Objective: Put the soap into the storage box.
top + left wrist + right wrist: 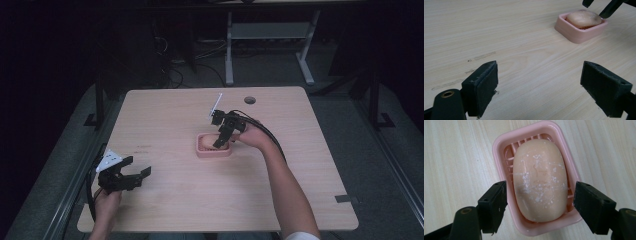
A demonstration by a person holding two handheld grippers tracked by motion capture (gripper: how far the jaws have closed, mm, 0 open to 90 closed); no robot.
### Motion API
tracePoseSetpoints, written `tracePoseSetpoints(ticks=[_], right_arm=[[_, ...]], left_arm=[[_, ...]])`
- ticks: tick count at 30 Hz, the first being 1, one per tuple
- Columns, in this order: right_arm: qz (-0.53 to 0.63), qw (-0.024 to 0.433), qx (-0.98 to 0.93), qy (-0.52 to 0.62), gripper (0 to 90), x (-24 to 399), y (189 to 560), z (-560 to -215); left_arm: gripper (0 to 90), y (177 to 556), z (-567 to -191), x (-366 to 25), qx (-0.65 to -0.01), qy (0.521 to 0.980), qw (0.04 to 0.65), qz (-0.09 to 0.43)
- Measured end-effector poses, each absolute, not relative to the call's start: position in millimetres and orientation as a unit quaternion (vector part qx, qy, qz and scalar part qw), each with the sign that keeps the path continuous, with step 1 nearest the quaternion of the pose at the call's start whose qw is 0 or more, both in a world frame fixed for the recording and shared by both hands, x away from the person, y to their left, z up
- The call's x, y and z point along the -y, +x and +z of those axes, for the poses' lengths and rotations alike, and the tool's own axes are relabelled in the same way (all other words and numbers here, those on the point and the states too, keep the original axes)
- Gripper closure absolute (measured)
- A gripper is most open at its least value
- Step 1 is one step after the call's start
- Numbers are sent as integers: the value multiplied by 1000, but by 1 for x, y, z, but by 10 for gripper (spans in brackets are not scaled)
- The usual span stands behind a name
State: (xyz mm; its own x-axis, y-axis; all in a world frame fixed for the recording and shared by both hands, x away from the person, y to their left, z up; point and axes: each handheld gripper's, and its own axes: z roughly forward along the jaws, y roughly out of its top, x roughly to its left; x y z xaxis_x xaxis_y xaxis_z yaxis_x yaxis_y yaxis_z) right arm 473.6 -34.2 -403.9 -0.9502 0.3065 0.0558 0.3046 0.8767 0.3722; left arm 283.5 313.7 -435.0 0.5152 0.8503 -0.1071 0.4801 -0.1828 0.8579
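Note:
A pink soap dish (213, 152) (574, 32) (499, 147) sits near the middle of the wooden table (170, 120). In it lies a pale peach bar of soap (540, 178) (584, 18) (205, 143), speckled with white. My right gripper (539, 200) (223, 140) hovers open just above the dish, one jaw on each side of the soap, touching nothing. My left gripper (139, 172) (539, 87) stands open near the table's front left corner, low over bare wood, aimed toward the dish with nothing between its jaws.
A round cable hole (250, 100) is set in the table's far edge. Behind the table stand white desk legs (229, 50) and cables on a dark floor. A dark tape piece (347, 199) marks the front right corner.

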Motion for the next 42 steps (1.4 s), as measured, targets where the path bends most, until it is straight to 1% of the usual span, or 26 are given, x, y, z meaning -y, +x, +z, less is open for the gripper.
tracePoseSetpoints(ticks=[14, 29, 42], right_arm=[[193, 4, -968, 163, 266, 43, 470, -399], [199, 5, -963, 182, 266, 66, 465, -400], [196, 5, -963, 184, 265, 74, 459, -395]], left_arm=[[143, 283, -435, -313, -448, 742, 456, 204], [142, 283, -435, -313, -448, 744, 452, 203], [143, 283, -436, -313, -447, 743, 454, 204]])
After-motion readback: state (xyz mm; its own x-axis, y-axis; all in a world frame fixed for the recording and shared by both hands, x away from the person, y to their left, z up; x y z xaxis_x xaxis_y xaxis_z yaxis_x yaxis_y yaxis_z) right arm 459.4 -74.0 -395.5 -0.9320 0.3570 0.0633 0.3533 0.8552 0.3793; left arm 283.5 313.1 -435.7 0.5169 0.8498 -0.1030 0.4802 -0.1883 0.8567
